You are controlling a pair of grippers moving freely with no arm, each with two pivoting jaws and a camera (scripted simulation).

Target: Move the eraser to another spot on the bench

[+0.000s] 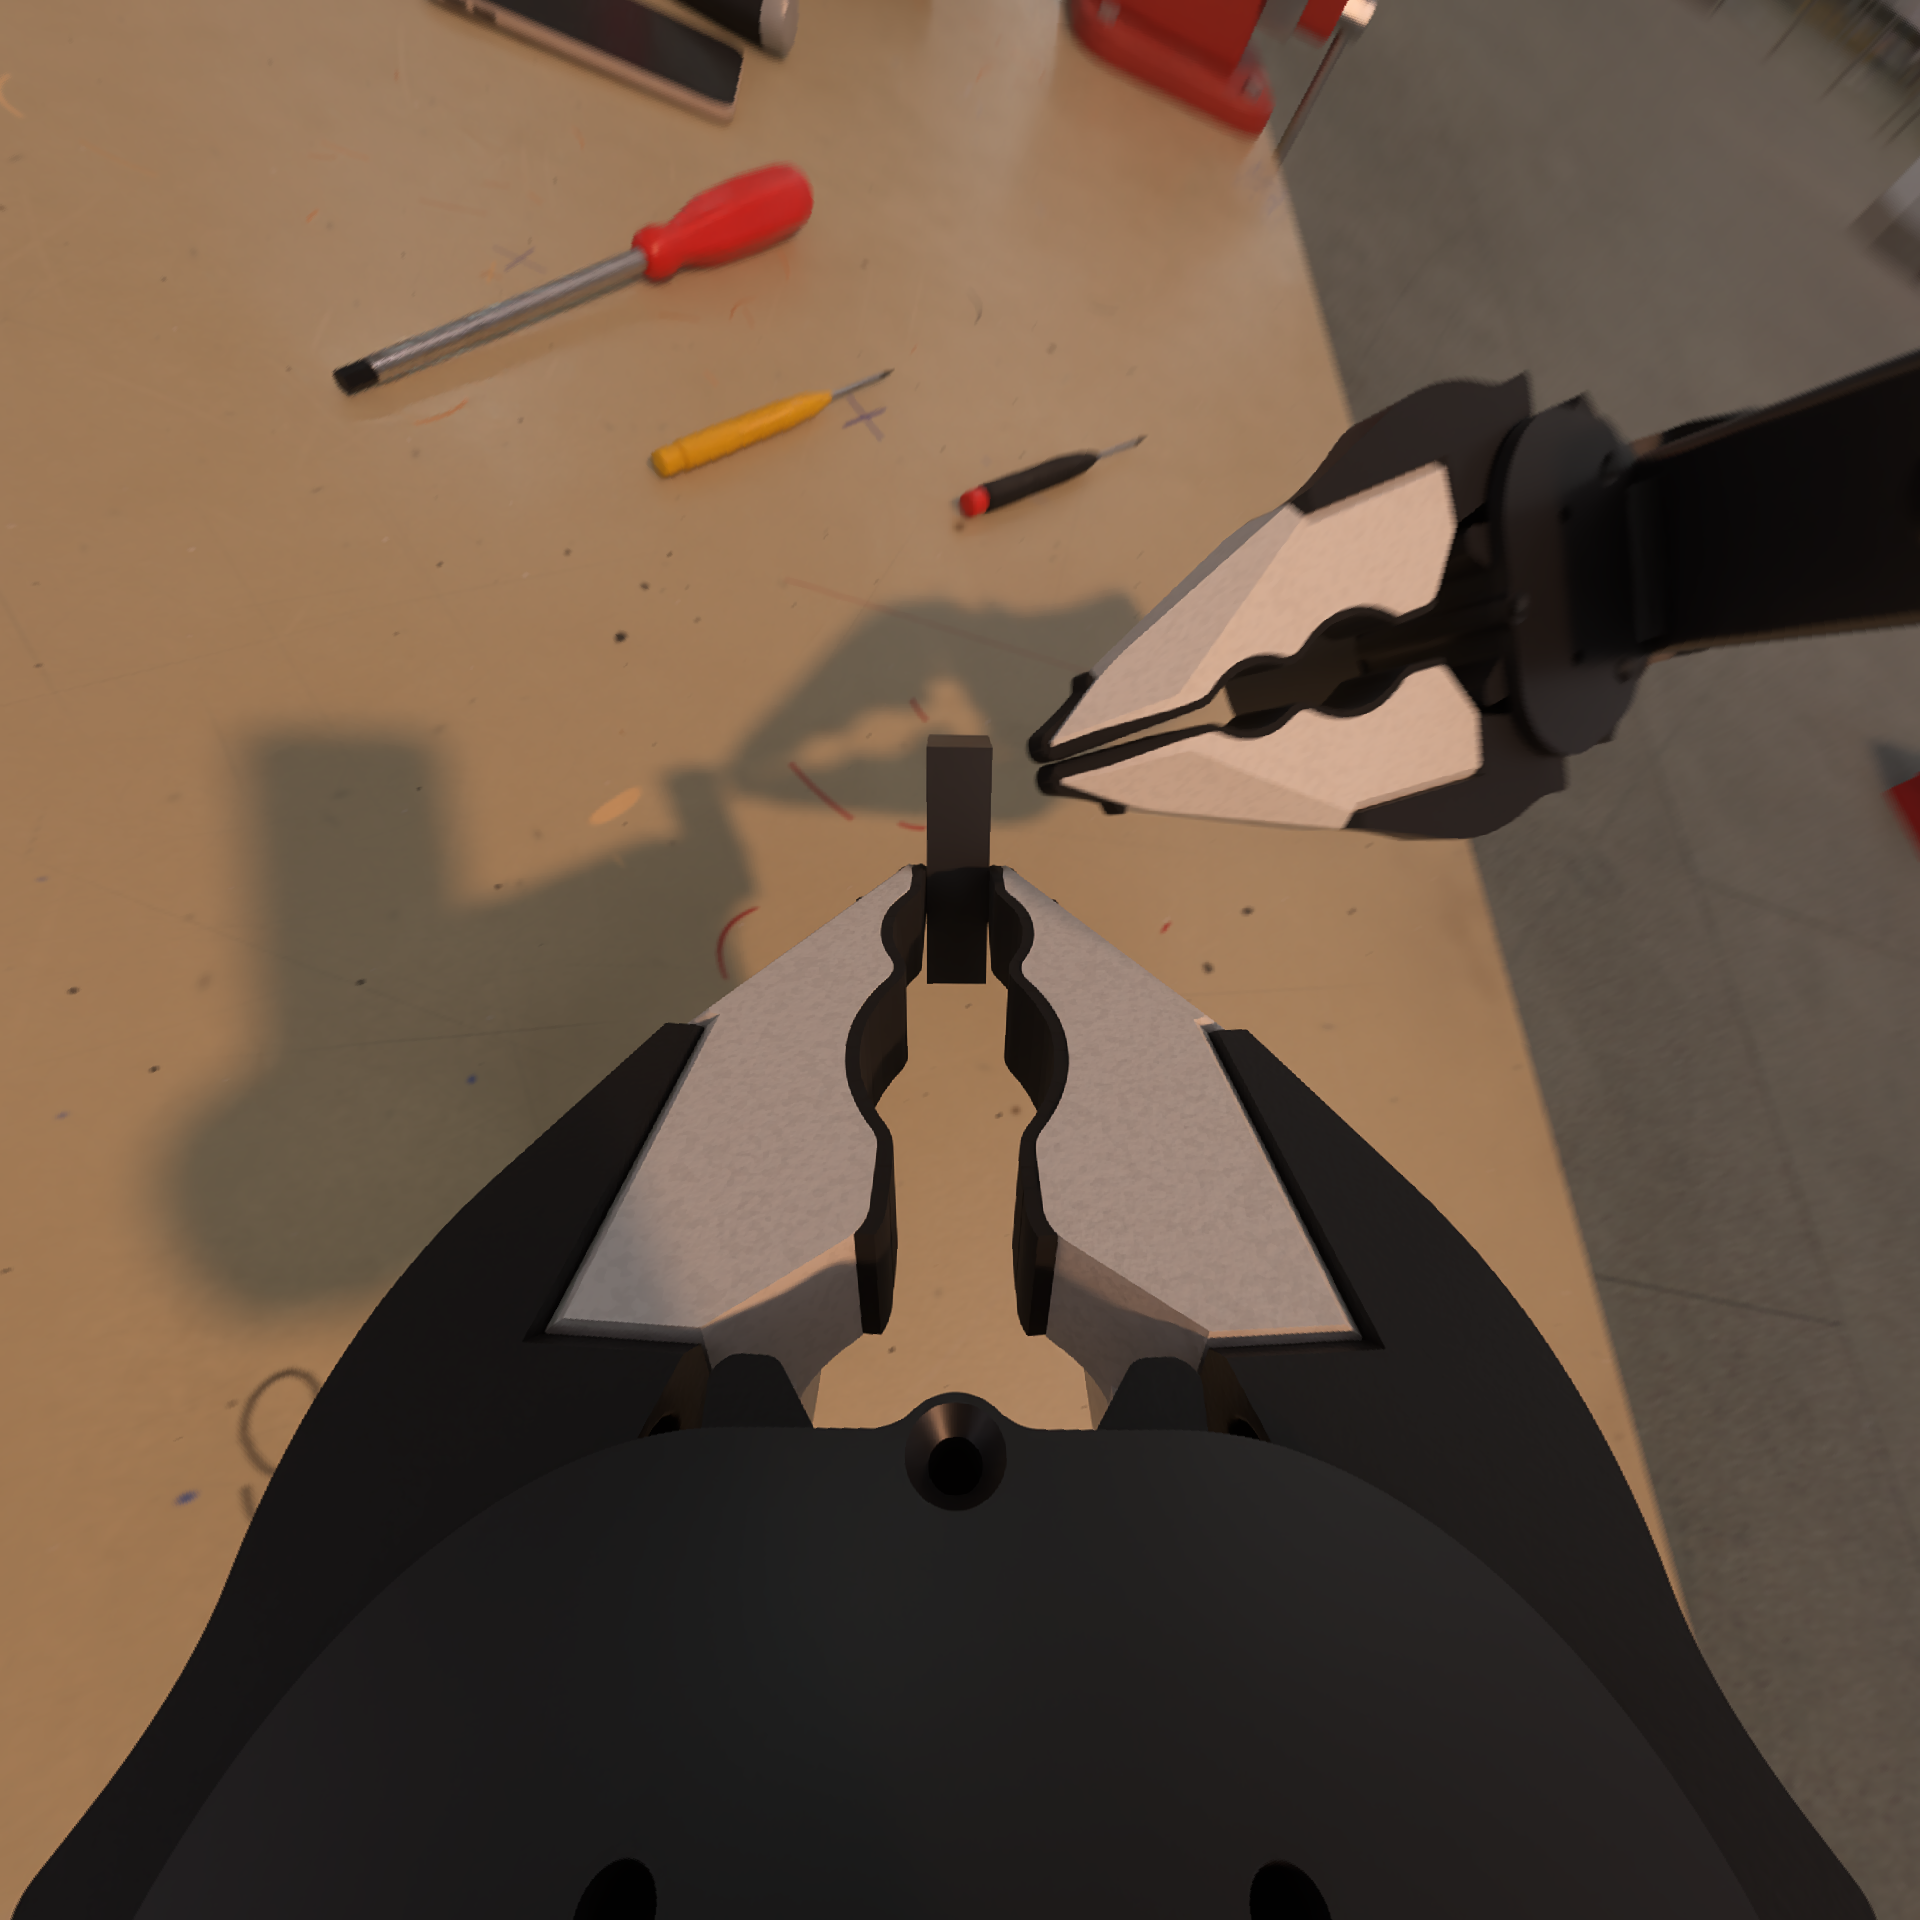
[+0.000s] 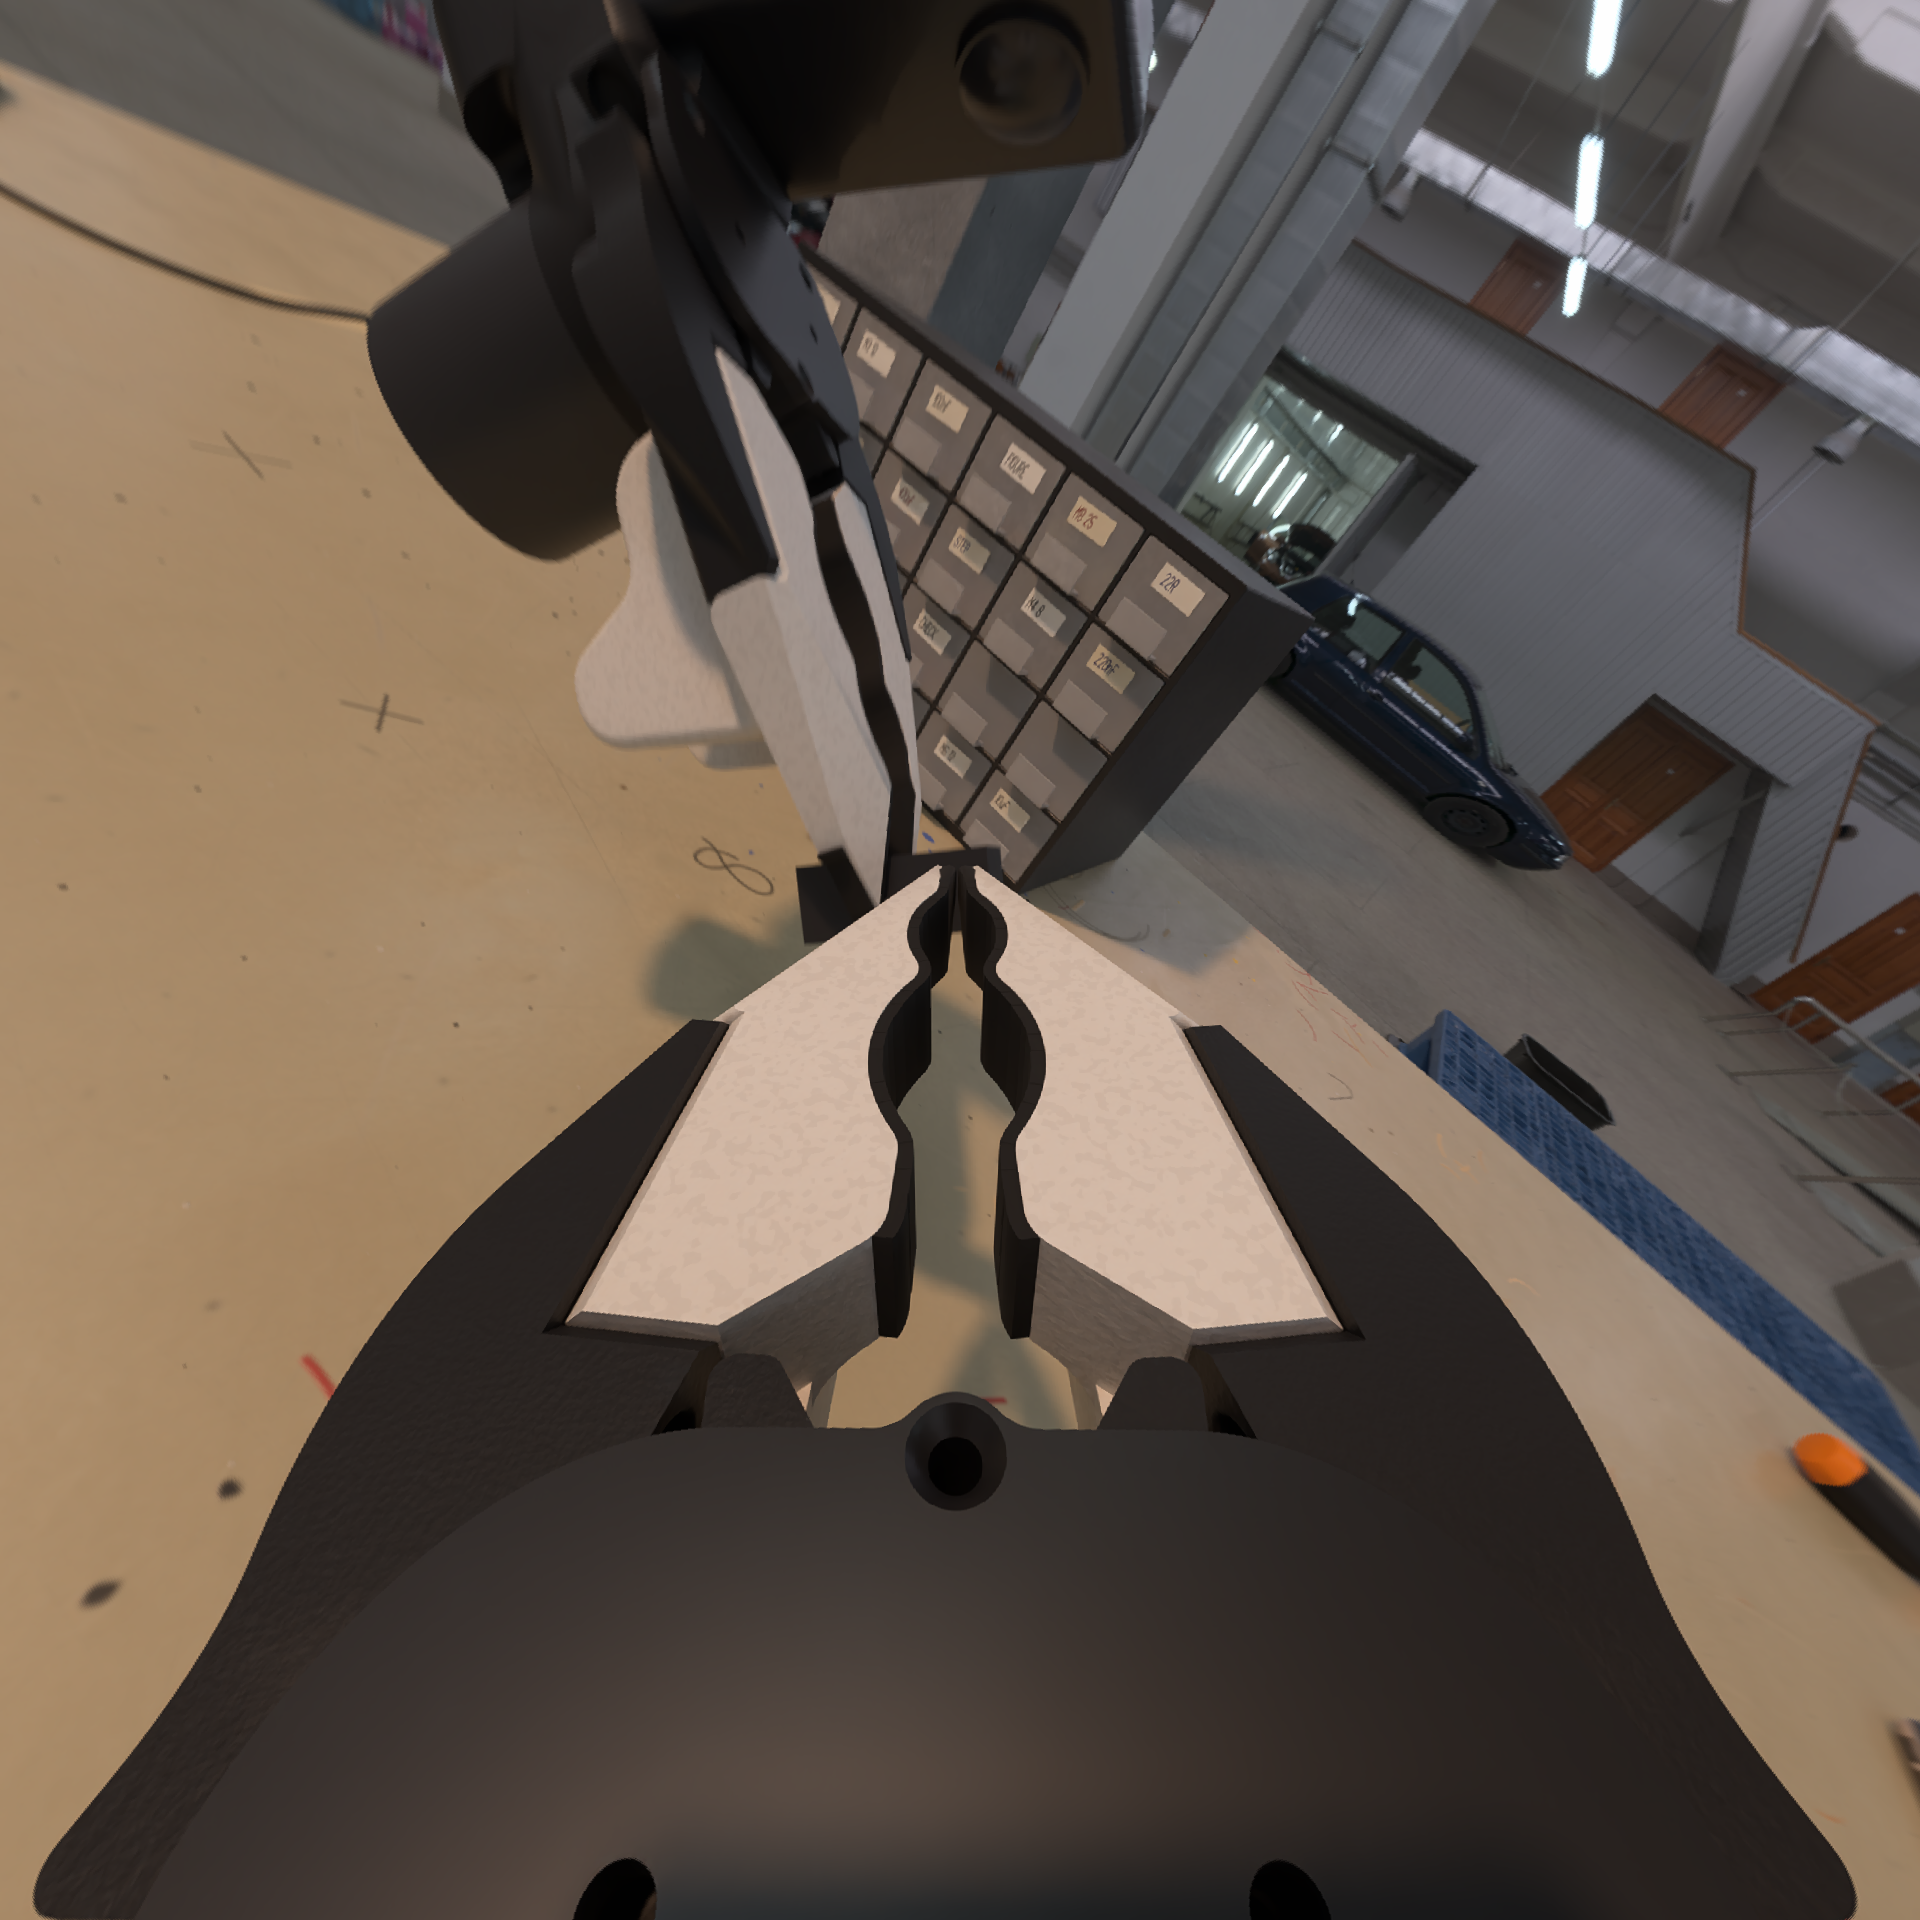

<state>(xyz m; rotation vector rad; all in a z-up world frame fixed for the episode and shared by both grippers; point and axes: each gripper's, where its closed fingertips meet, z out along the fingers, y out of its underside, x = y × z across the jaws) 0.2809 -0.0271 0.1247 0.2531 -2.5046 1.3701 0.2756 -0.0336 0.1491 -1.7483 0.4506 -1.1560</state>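
Note:
The eraser (image 1: 957, 810) is a small dark block. My left gripper (image 1: 956, 883) is shut on its near end and holds it upright just above the tan bench (image 1: 312, 623). My right gripper (image 1: 1042, 764) is shut and empty, its tips just to the right of the eraser, apart from it. In the right wrist view my right gripper (image 2: 958, 878) points at the eraser (image 2: 826, 902), which is mostly hidden behind the fingertips, and the left gripper (image 2: 896, 831) comes down from above onto it.
A red-handled screwdriver (image 1: 717, 223), a yellow one (image 1: 743, 431) and a small black one (image 1: 1039, 480) lie farther out. A red vise (image 1: 1195, 52) stands at the bench edge (image 1: 1382, 582). A drawer cabinet (image 2: 1039, 623) and a blue crate (image 2: 1621, 1174) show in the right wrist view.

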